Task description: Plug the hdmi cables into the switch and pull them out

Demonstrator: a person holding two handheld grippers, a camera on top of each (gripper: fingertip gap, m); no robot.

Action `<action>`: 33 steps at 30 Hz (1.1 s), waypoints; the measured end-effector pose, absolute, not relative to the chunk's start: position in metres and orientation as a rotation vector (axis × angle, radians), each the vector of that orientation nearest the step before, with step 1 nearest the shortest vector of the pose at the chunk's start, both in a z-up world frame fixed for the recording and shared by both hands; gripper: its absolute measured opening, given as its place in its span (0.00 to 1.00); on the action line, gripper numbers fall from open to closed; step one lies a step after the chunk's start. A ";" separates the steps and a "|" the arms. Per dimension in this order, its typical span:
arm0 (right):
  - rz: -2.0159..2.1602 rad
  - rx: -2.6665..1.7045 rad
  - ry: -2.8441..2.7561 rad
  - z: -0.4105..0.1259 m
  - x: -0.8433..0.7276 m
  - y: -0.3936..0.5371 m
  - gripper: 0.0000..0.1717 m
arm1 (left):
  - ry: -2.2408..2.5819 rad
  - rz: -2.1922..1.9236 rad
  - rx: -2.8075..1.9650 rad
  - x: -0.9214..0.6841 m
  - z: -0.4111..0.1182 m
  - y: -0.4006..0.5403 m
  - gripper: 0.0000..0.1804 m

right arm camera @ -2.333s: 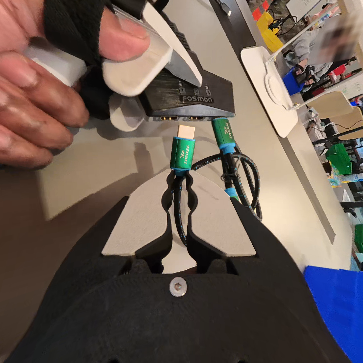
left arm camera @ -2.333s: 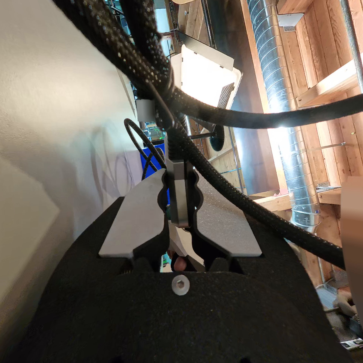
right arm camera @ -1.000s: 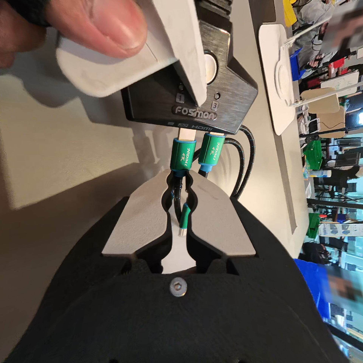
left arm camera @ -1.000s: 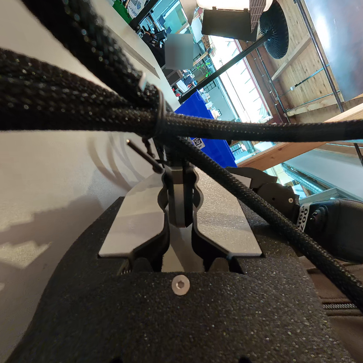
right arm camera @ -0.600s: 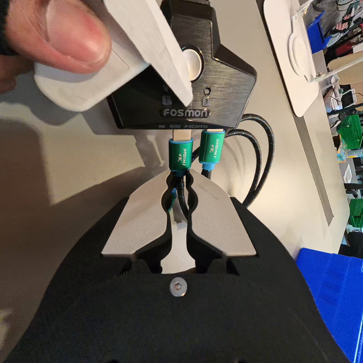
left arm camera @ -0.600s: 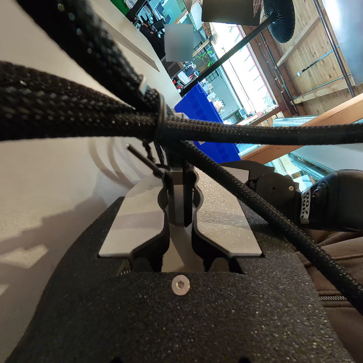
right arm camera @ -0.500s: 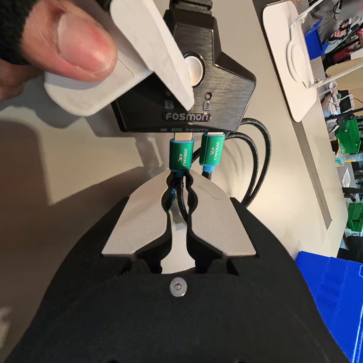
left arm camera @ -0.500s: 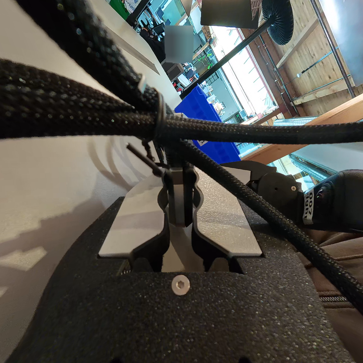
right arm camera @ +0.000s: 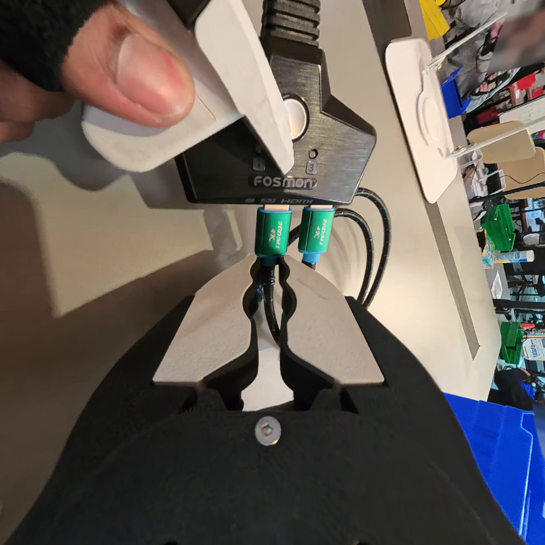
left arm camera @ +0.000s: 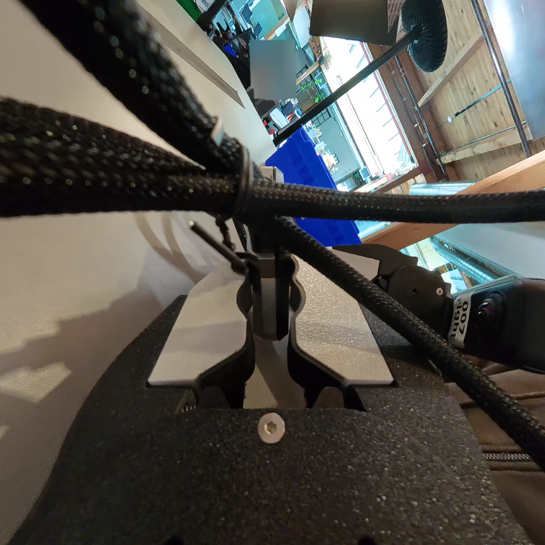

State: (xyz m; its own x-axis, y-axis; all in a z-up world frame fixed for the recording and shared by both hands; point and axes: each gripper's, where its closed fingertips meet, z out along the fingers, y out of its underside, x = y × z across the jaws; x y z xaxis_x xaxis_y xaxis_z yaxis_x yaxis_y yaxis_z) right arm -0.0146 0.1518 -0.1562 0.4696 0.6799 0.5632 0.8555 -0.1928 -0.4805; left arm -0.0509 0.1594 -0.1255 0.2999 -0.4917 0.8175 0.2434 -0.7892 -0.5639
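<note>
Beige tabletop (right arm camera: 88, 265) filled the lower ground in both wrist views, with a cluttered workshop of green bins (right arm camera: 498, 233) and a blue bin (left arm camera: 309, 188) at the far end. Nearest the right-hand camera, the right gripper (right arm camera: 267, 259) was clamped on the black braided cable (right arm camera: 269, 298) just behind a green plug (right arm camera: 272, 230), its pads (right arm camera: 298, 277) pressed to the blue collar. That plug's gold tip met a port on the front edge of a black switch box (right arm camera: 333, 165), beside a second green plug (right arm camera: 316, 231) already seated there (its cable looped away to the right over the table). Beyond, the left gripper's white finger (right arm camera: 250, 97) lay over the box top, a thumb (right arm camera: 132, 79) pressing the gripper's white shell. In the left wrist view, the left gripper (left arm camera: 269, 265) was closed on the box's dark edge (left arm camera: 267, 298), held upright between the pads, with thick black sleeved cables (left arm camera: 383, 203) crossing in front. Farther off stood a white tray (right arm camera: 413, 112) and wooden walls (left arm camera: 472, 97).
</note>
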 end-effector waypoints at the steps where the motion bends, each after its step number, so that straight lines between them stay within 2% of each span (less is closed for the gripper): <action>1: -0.284 -1.920 -1.271 -0.154 -0.015 0.153 0.06 | 0.188 -1.553 -1.942 -0.052 -0.124 0.162 0.11; 10: -0.368 -1.633 -1.116 -0.126 -0.012 0.141 0.16 | -0.261 -1.751 -1.710 -0.066 -0.109 0.180 0.11; 12: -0.241 -1.660 -1.037 -0.124 -0.015 0.131 0.17 | -0.348 -1.784 -1.626 -0.071 -0.105 0.183 0.12; 15: 0.005 -1.687 -0.898 -0.110 -0.020 0.118 0.11 | -0.413 -1.769 -1.539 -0.078 -0.101 0.187 0.11; 19: 0.587 -1.780 -0.650 -0.093 -0.036 0.101 0.06 | -0.432 -1.687 -1.467 -0.083 -0.095 0.191 0.12; 25: 1.390 -1.893 0.013 -0.104 -0.041 0.128 0.15 | -0.416 -1.617 -1.306 -0.085 -0.079 0.182 0.12; 29: 1.580 -1.744 0.162 -0.095 -0.041 0.144 0.20 | -0.416 -1.661 -1.252 -0.080 -0.076 0.173 0.11; 33: 1.610 -1.638 0.251 -0.087 -0.037 0.154 0.19 | -0.369 -1.669 -1.269 -0.071 -0.074 0.166 0.11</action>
State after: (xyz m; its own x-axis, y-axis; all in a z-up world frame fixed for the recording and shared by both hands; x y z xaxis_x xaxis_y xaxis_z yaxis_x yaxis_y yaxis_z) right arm -0.0365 0.1543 -0.0872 0.1674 0.3860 -0.9072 -0.6434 -0.6545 -0.3972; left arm -0.0705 0.1664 -0.0739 0.0138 -0.5073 0.8616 0.8229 -0.4837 -0.2980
